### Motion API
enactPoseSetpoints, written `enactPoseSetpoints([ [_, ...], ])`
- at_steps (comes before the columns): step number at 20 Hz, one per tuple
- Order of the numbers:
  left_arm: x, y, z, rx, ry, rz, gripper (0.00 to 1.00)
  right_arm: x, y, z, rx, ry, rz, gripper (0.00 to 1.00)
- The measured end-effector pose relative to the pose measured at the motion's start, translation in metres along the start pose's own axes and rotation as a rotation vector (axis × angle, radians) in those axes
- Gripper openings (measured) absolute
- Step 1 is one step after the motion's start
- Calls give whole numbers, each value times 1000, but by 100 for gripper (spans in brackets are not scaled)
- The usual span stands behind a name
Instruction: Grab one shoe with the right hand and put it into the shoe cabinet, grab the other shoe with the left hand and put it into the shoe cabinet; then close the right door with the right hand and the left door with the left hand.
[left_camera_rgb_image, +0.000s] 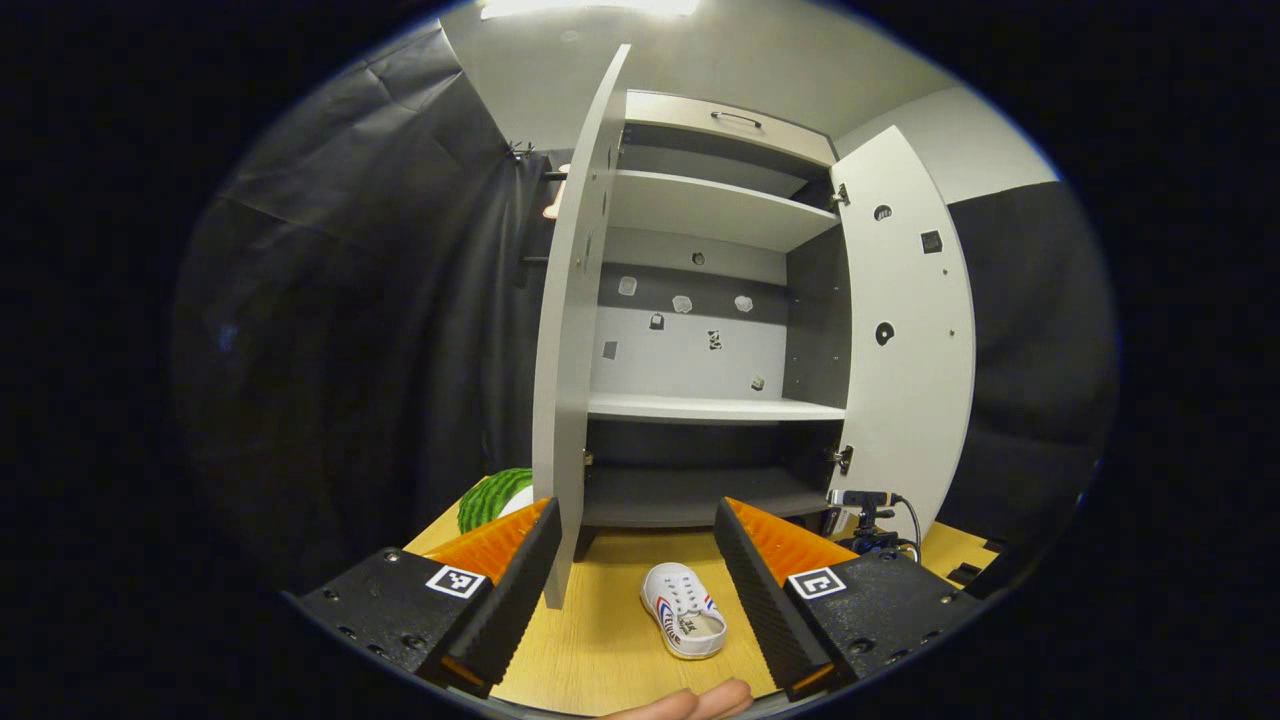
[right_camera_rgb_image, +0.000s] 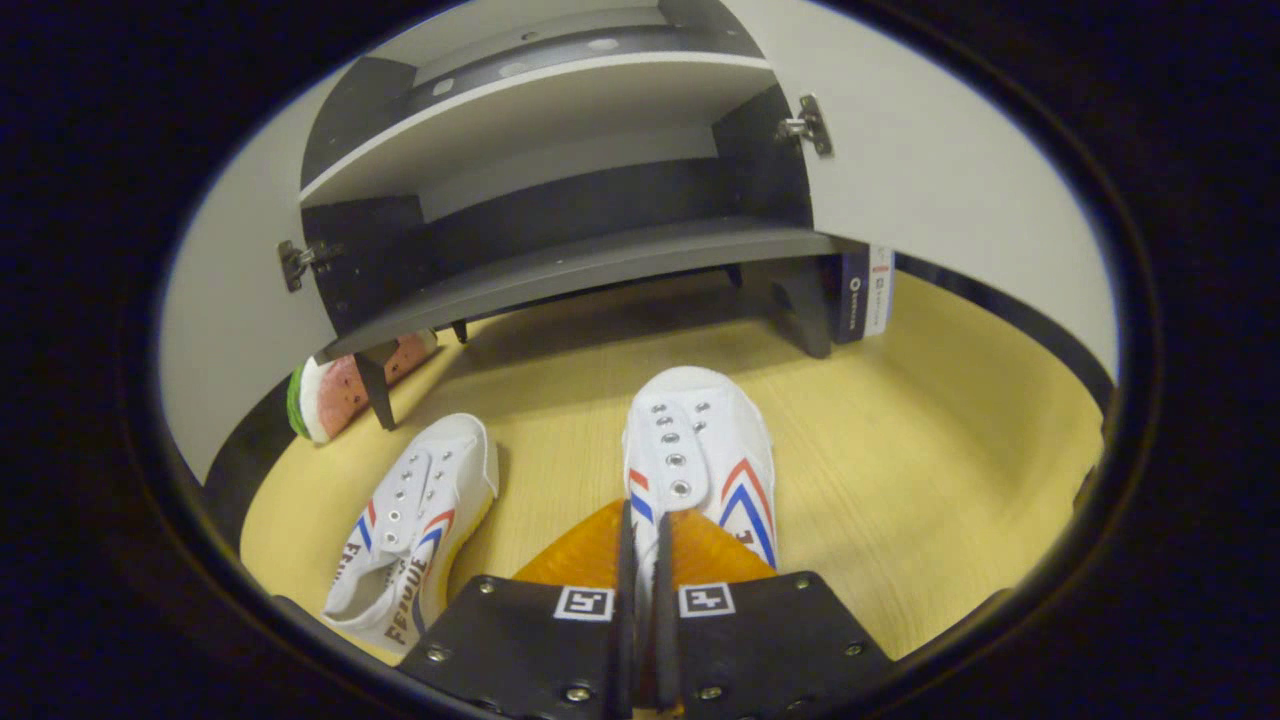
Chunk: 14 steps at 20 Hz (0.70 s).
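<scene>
The shoe cabinet (left_camera_rgb_image: 715, 408) stands with both doors open, left door (left_camera_rgb_image: 575, 330) edge-on and right door (left_camera_rgb_image: 905, 330) swung wide; its shelves are bare. In the left gripper view a white shoe (left_camera_rgb_image: 685, 610) with red and blue stripes lies on the wooden top in front of it. My left gripper (left_camera_rgb_image: 638, 510) is open and well above that shoe. In the right gripper view my right gripper (right_camera_rgb_image: 640, 535) is shut on the rear edge of a white shoe (right_camera_rgb_image: 700, 450) whose toe points at the cabinet's bottom shelf (right_camera_rgb_image: 600, 265). The other shoe (right_camera_rgb_image: 410, 530) lies to its left.
A watermelon-slice toy (right_camera_rgb_image: 340, 385) lies beside the cabinet's left leg, also seen as a green rind (left_camera_rgb_image: 490, 495). A small camera on a stand (left_camera_rgb_image: 865, 505) and a dark box (right_camera_rgb_image: 865, 290) sit by the right door. A person's fingertips (left_camera_rgb_image: 700, 703) show at the bottom edge.
</scene>
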<state>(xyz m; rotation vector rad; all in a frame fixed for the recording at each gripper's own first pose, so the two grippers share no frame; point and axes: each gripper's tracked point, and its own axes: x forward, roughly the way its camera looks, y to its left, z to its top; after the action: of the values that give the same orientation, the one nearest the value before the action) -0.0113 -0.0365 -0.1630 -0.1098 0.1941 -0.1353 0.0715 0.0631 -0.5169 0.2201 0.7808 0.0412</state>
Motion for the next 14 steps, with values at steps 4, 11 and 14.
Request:
enactPoseSetpoints([
  [4,-2,-6,1,14,-23,-24,94,0,1,15,40,-76,78,1],
  [11,2,-16,-4,36,-39,-46,94,-39,23,32,-82,-229,117,0],
  [14,7,-19,-11,32,-22,-54,94,-61,34,55,-105,-286,140,0],
])
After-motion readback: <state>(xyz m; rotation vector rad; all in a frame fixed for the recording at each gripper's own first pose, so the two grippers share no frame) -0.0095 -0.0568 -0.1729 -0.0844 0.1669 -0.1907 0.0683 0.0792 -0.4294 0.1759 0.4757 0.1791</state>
